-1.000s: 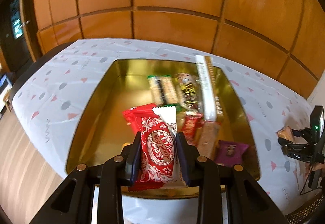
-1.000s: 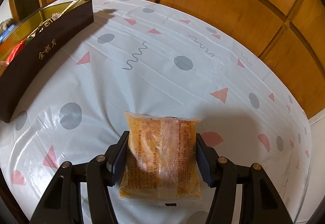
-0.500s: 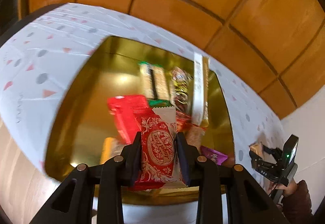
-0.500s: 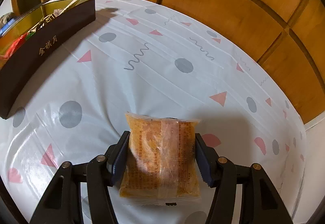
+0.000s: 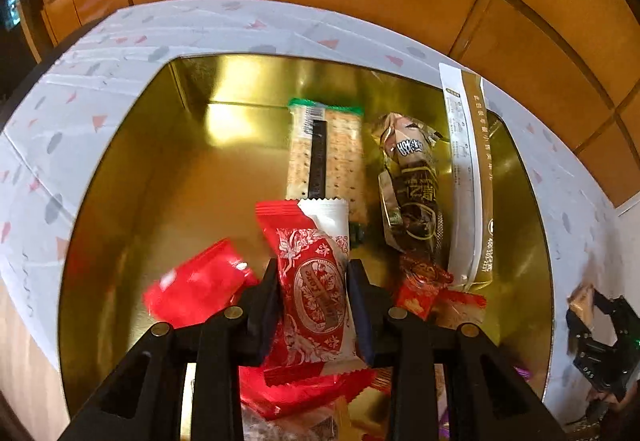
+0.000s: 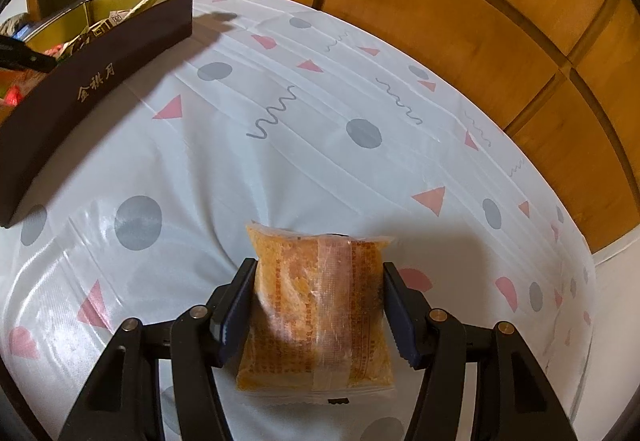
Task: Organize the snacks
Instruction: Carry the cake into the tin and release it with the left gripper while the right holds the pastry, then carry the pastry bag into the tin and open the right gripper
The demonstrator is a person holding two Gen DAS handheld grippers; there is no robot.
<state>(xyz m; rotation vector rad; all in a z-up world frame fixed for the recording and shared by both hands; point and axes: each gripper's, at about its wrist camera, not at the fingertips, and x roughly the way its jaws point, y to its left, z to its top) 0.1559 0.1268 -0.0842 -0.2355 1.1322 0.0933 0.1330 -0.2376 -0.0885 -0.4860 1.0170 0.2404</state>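
Red snack (image 5: 314,297) clamped between left tongs (image 5: 313,281)

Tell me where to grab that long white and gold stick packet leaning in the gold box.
Grip the long white and gold packet near its raised upper end, across its narrow width, coming from above. It leans on the gold box's right wall, its top poking past the rim, clear of the snacks crowding its lower end.

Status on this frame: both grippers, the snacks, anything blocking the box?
Left gripper shut on red-white snack, over gold box. Right gripper shut on orange packet, above tablecloth. Box's left half open.
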